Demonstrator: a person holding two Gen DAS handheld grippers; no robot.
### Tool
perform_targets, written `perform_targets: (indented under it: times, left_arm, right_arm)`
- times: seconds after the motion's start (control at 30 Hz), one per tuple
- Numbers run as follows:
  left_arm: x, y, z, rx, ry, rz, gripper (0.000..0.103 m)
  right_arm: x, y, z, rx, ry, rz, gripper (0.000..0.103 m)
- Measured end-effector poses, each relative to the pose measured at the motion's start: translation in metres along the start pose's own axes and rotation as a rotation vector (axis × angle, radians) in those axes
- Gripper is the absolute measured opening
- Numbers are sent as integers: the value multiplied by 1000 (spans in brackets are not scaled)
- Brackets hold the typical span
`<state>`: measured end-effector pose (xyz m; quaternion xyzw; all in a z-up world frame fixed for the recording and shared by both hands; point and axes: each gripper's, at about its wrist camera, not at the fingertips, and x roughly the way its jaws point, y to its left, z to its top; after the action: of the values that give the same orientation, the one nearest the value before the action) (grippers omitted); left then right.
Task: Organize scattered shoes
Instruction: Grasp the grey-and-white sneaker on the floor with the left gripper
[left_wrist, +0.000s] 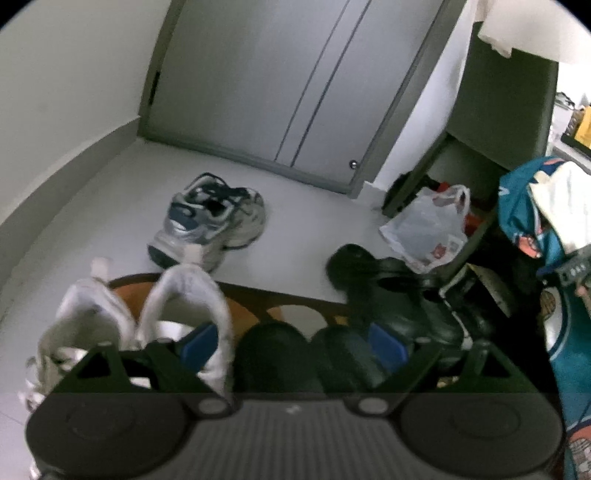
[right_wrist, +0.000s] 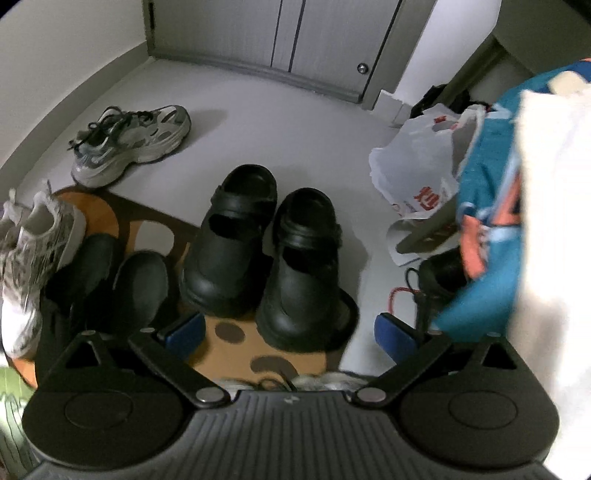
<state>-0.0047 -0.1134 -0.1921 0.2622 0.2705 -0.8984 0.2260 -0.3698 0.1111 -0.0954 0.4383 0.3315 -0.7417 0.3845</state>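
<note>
A: From the right wrist, the black clogs (right_wrist: 266, 254) stand paired at the mat's (right_wrist: 229, 354) far edge; right gripper (right_wrist: 290, 332) fingers spread wide, empty.

B: The left wrist shows left gripper (left_wrist: 295, 349) fingers wide, empty, over dark slippers (left_wrist: 306, 358); grey sneaker (left_wrist: 214, 218) lies alone on the floor (left_wrist: 314, 221).

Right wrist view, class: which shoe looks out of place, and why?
The grey sneaker lies alone on the bare floor near the cabinet, apart from the black clogs paired at the mat.
</note>
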Motion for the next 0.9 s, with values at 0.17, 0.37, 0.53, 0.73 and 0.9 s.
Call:
perform_targets:
  times: [0.17, 0.37, 0.53, 0.73, 0.9]
  left_arm:
    - [10, -15, -9, -25, 55, -22, 90]
    - [8, -1, -8, -40, 75, 31, 89]
    - [-3, 21, 8, -77, 24, 42, 89]
    - [-13, 54, 27, -196, -19, 56, 88]
    - [-3, 76, 58, -310, -56, 64, 84]
  right_arm:
    - [-18, -7, -21, -56, -23, -18, 101]
    - [-4, -11, -31, -14, -42, 12, 96]
    - [2, 12, -22, -77, -65, 36, 94]
    - [-7, 34, -5, -105, -94, 61, 94]
    - [-10, 47, 17, -236, -75, 59, 94]
